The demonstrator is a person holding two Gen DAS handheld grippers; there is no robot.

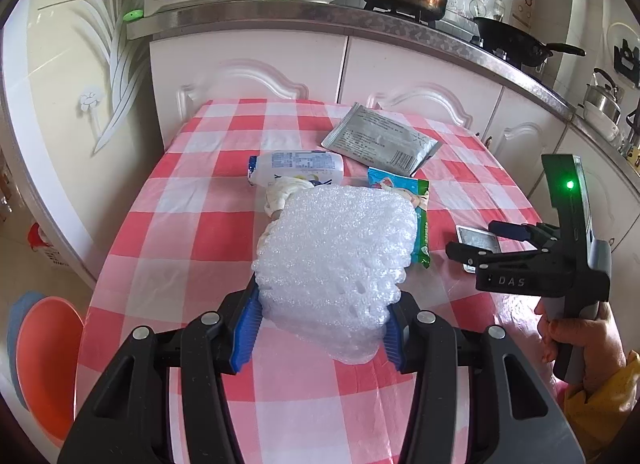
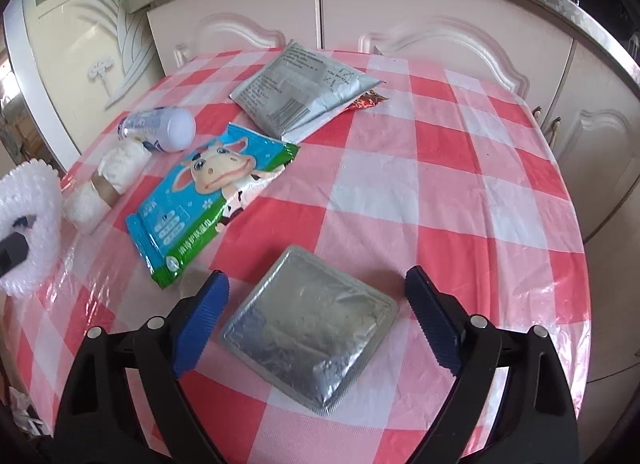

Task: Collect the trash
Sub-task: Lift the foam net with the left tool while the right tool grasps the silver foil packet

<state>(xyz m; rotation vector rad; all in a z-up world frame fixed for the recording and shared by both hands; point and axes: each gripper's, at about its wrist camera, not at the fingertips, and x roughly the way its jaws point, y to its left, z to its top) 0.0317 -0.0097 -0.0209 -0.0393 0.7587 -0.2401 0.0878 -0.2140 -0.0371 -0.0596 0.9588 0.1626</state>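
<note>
Your left gripper (image 1: 324, 328) was clamped on the foam wrap (image 1: 336, 256). Your right gripper (image 2: 316, 320) stood open astride the silver foil packet (image 2: 310, 328) at the table's (image 2: 440, 184) six o'clock edge; closing squarely seemed next.

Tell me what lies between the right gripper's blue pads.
In the right wrist view, the right gripper is open, and a flat square silver foil pouch lies on the red-and-white checked tablecloth between its pads, touching neither.
</note>
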